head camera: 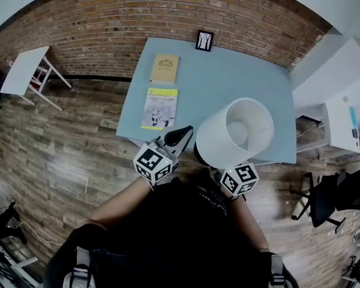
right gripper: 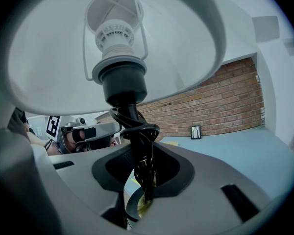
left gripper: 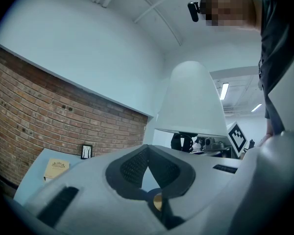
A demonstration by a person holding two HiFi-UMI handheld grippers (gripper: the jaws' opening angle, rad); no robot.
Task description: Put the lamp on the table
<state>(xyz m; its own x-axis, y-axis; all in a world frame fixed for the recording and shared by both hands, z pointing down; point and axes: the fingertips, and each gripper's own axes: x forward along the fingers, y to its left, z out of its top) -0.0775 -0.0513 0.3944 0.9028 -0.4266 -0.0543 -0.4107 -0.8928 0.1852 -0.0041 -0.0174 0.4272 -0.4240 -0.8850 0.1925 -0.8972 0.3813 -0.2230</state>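
Two things lay on the blue table (head camera: 228, 77), a tan book (head camera: 165, 68) and a yellow-topped magazine (head camera: 159, 108), their cover print too small to read. A small framed picture (head camera: 204, 40) stood at the far edge. Both grippers pointed forward, side by side. The right gripper (right gripper: 139, 175) clamped the lamp (head camera: 237, 131) by its dark, cord-wrapped stem, with the white shade over the table's near edge. The left gripper (head camera: 181, 135), jaws together, held nothing.

We see a lamp (head camera: 219, 140) with a white, matt shade and a shiny black stem. The tabletop (head camera: 228, 71) looks smooth and dull. The wall (head camera: 108, 17) is rough brick, the floor (head camera: 60, 137) is wood boards, and the right tongs (right gripper: 142, 153) are smooth grey plastic with bumpy dark pads (right gripper: 115, 166).
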